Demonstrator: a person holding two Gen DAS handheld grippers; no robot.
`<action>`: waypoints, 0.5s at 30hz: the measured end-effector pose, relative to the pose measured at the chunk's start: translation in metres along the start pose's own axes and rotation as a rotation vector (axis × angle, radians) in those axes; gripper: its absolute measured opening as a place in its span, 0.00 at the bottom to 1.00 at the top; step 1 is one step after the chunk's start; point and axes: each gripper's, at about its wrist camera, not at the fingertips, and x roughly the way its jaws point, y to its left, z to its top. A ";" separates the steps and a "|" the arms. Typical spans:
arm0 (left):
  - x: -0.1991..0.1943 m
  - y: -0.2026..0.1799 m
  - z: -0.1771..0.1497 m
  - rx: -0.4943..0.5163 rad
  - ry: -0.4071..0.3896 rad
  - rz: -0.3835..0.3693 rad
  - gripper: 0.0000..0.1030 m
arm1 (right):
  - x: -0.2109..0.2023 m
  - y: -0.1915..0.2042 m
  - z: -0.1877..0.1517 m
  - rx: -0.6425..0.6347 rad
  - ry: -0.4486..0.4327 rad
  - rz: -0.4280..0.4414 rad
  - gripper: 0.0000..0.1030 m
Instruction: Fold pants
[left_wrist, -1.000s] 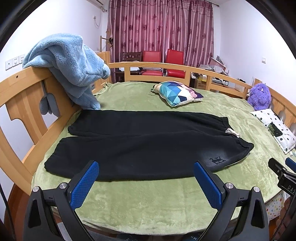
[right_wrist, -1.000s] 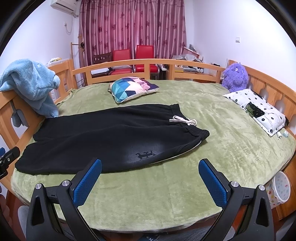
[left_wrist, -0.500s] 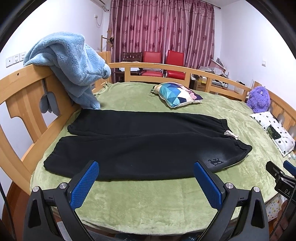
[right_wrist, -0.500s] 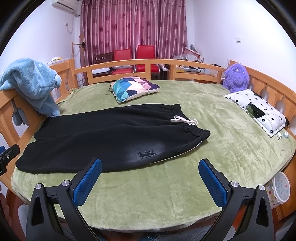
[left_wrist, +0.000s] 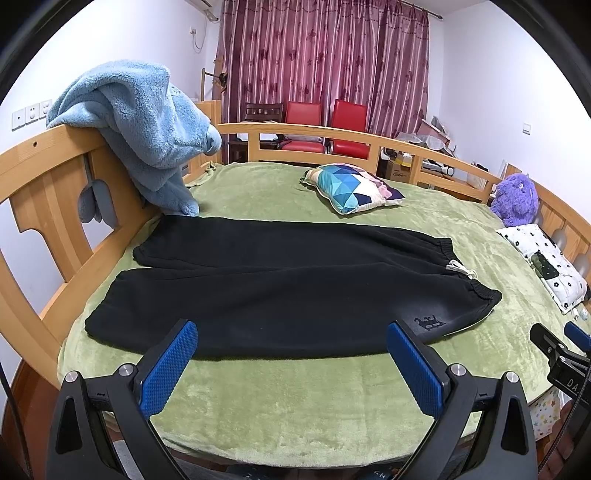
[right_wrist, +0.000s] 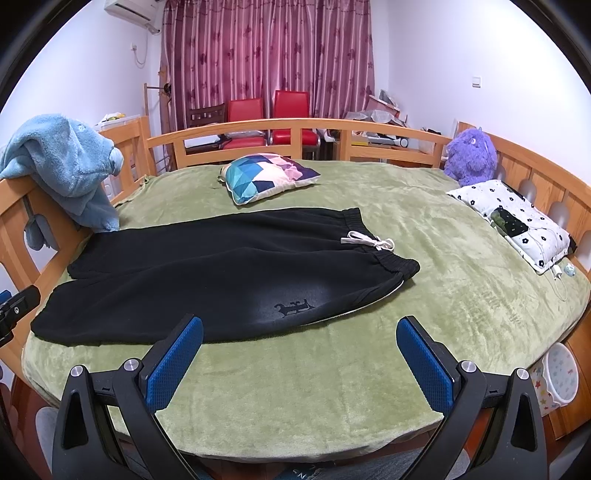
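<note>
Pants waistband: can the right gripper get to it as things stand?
Probably yes. The right gripper is open, with only bare green blanket between it and the waistband of the pants.

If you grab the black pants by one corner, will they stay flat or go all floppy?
Probably floppy: the black pants lie limp and flat on the green blanket, like soft fleece. The rest would likely sag and drag. The fuzzy blanket may cling a bit.

Black left gripper (left_wrist: 291, 350), right gripper (right_wrist: 300, 345), blue textured pads, silver screws
</note>
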 end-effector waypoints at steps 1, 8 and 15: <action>0.000 -0.001 0.000 0.001 -0.001 0.000 1.00 | 0.000 -0.001 0.000 0.000 -0.001 -0.001 1.00; 0.000 -0.001 0.002 -0.004 -0.001 0.004 1.00 | -0.002 0.000 -0.001 0.002 0.003 -0.006 1.00; 0.001 0.002 0.005 -0.004 -0.008 0.005 1.00 | 0.004 0.002 -0.002 -0.005 0.026 0.006 1.00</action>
